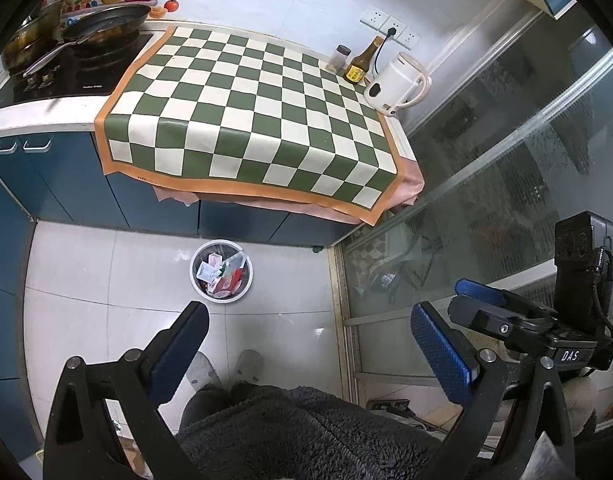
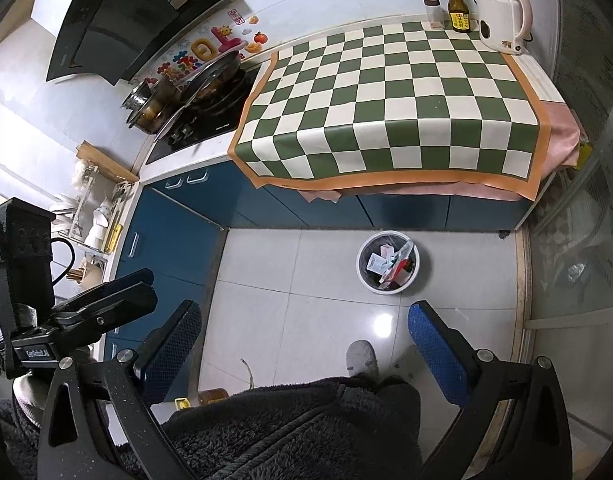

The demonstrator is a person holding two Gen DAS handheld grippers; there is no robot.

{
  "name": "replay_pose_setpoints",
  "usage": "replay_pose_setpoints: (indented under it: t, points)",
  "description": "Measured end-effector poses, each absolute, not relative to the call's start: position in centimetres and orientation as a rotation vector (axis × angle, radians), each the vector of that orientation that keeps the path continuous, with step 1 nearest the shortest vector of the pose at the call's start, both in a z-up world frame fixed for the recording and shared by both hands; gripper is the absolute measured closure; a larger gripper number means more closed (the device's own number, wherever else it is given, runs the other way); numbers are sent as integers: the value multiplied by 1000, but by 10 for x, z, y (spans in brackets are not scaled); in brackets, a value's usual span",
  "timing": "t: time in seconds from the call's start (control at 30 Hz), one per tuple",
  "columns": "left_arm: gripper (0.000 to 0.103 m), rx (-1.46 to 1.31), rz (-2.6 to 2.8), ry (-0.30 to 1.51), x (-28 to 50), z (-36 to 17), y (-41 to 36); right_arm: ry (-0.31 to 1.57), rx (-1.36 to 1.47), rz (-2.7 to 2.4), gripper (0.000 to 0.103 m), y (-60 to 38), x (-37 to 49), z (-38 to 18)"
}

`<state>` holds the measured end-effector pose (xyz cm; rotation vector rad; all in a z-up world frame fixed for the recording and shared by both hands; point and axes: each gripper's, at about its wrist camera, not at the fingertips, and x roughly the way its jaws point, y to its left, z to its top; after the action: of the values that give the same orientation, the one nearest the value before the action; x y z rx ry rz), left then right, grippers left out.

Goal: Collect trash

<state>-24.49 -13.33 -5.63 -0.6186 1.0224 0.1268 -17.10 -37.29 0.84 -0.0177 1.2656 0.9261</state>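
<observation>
A white round trash bin (image 1: 221, 271) stands on the tiled floor in front of the blue cabinets, holding several wrappers and packets (image 1: 222, 270). It also shows in the right wrist view (image 2: 387, 262). My left gripper (image 1: 310, 328) is open and empty, held high above the floor, nearer me than the bin. My right gripper (image 2: 304, 330) is open and empty at about the same height. Each gripper shows at the edge of the other's view. The green and cream checkered mat (image 1: 250, 120) on the counter carries no trash that I can see.
A white kettle (image 1: 396, 82), a dark bottle (image 1: 360, 62) and a small jar (image 1: 338, 58) stand at the mat's far right corner. Pans (image 1: 102, 26) sit on the stove at left. A glass sliding door (image 1: 506, 160) runs along the right. My grey slippers (image 1: 226, 368) are below.
</observation>
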Motion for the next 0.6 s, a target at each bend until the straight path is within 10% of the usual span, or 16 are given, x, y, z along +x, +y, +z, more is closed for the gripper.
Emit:
replay_pose_setpoints:
  t: [0.6]
  points:
    - [0,-618,133,1007,-244,-49,-130,1260,-7,928,0,-375,-173,13]
